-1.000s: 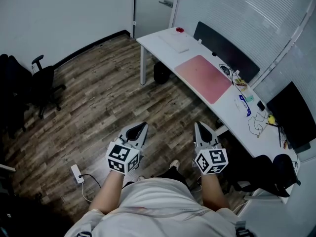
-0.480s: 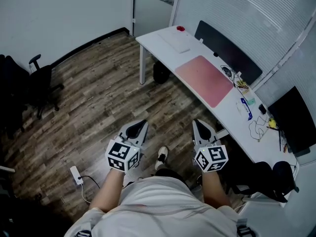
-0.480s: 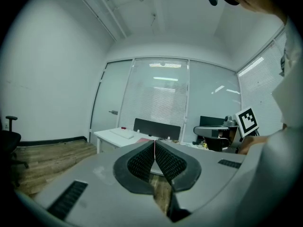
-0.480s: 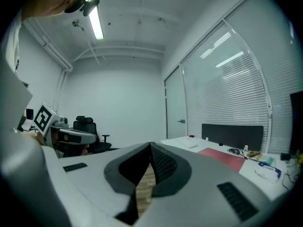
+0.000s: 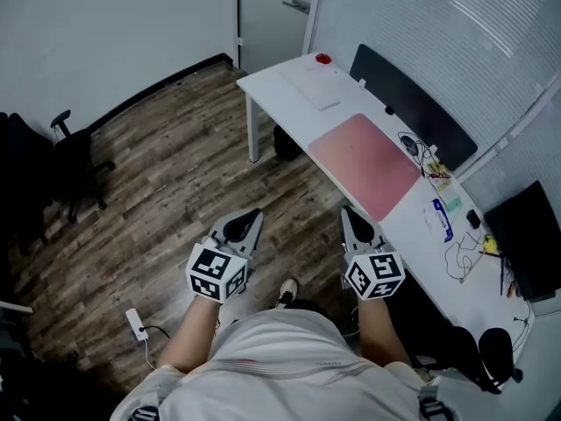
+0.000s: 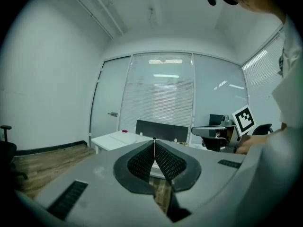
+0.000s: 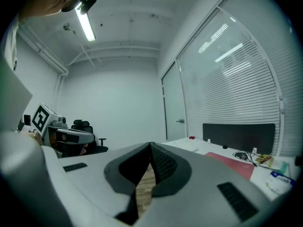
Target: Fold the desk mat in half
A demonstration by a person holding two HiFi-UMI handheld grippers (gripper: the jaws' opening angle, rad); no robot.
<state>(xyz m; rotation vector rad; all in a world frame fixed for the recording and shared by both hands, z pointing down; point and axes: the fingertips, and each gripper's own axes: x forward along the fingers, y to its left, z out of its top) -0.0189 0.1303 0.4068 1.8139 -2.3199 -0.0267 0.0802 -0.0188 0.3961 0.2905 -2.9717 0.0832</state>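
Observation:
A pink desk mat lies flat and unfolded on the long white desk at the upper right of the head view; it also shows as a red strip in the right gripper view. Both grippers hang in front of the person, over the wood floor and well short of the desk. My left gripper is shut with nothing in it, its jaws meeting at the tips. My right gripper is also shut and empty.
A keyboard and a small red object sit at the desk's far end. A dark partition panel, cables and small items line the desk's right side. An office chair stands at the left, a power strip on the floor.
The person has stepped closer to the desk, so the desk and mat sit lower and larger in the head view. Both grippers stay shut and in the same pose.

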